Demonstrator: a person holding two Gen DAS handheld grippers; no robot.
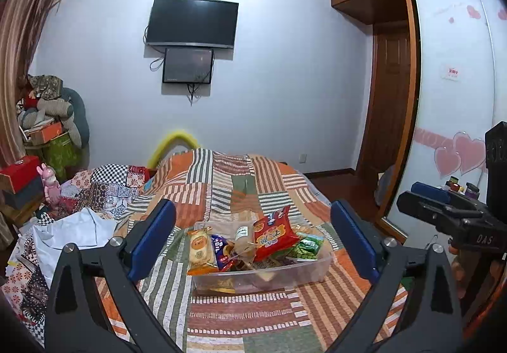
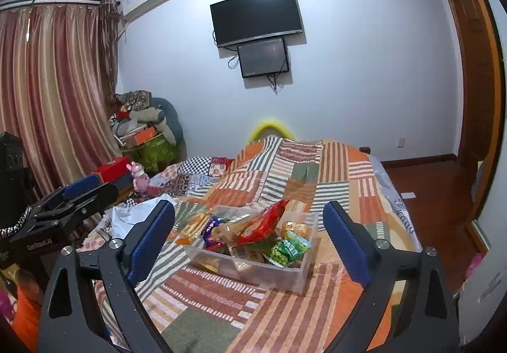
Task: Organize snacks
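Right, in front of me the clear rectangular plastic bin (image 1: 312, 270) sits on the orange, green and white striped patchwork bedspread (image 1: 240, 315), near the middle of the bed, and it is heaped with packets. I can pick out a red crinkled snack bag (image 1: 274, 234) leaning across the top, a green packet (image 1: 305, 247) at its right, a pale yellow wrapped cake (image 1: 199, 247) at the left end, and a blue and purple wrapper (image 1: 221, 248) beside that. What lies beneath them I cannot sort out; through the cloudy wall I only see brownish shapes.

My left gripper (image 1: 253, 237) has its blue-padded jaws spread wide with nothing between them but the view of the bin, which lies beyond the tips and untouched. From the right wrist camera the bin (image 2: 279, 277) shows cornerwise, and my right gripper (image 2: 250, 239) stands just as wide and just as empty. Each gripper shows only partly in the other's camera, cut by the frame edge.

Further out, a crumpled white cloth (image 1: 76, 232) lies at the bed's left, a pink rabbit figure (image 1: 50, 185) stands beyond it, and two dark screens (image 1: 191, 23) hang on the far wall. The pile in the corner is too jumbled to name.
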